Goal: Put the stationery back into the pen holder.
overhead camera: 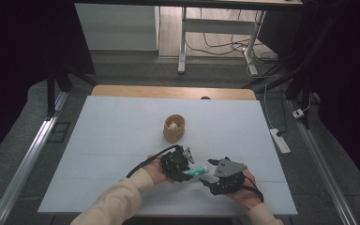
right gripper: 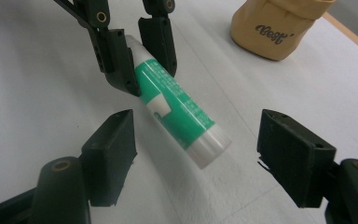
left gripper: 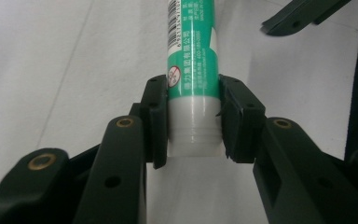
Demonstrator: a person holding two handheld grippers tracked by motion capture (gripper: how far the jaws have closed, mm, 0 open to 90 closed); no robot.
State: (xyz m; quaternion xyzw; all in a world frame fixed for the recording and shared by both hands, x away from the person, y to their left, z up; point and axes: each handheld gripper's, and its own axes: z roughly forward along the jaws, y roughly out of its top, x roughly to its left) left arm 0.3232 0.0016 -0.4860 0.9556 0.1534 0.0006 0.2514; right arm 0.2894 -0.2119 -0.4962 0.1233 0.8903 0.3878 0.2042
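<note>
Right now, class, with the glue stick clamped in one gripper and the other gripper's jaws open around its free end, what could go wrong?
1. The left gripper pinches the glue stick only near one end, so it might pivot or slip.
2. The right gripper is open; closing off-centre could knock the stick loose.

Looks like a lab or recording room in an office-type building, not anyone's home. The bench [overhead camera: 122,122] in the middle of the high view has a plain white sheet over its wooden top, and metal rails [overhead camera: 26,164] run down the lower left and right edges over grey carpet. Upper middle there's a white desk frame [overhead camera: 183,42] with loose cables [overhead camera: 220,44] on the floor, plus a power strip [overhead camera: 280,140] at the right.
</note>
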